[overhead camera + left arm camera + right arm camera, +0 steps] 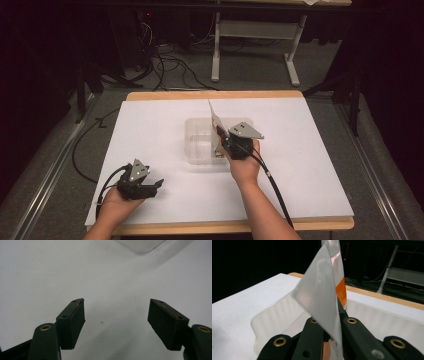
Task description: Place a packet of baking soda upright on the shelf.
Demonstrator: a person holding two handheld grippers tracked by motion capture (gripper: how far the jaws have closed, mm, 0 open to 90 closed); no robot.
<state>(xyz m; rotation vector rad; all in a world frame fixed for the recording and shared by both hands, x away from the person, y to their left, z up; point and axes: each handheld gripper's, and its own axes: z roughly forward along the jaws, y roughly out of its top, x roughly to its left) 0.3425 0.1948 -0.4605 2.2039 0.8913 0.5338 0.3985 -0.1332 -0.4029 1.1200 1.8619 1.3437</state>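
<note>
A clear plastic container (200,145) was seen near the middle of the white worktop (310,170), and everything else is placed against it. The right gripper (220,133) was held at the container's near right corner, above its rim, by a hand (245,167) reaching in from the near edge. Its fingers (352,327) were clenched on a thin translucent packet (322,295) with an orange printed patch, which stood upright and rose over the container's right part; in the right gripper view the container's wall (274,315) was seen just behind the packet. The left gripper (159,183) was held well apart from the container, to its near left, low over the bare worktop. Its fingers (72,320) were spread wide, released, with nothing between them, and a corner of the container (140,245) was visible far ahead of them.
</note>
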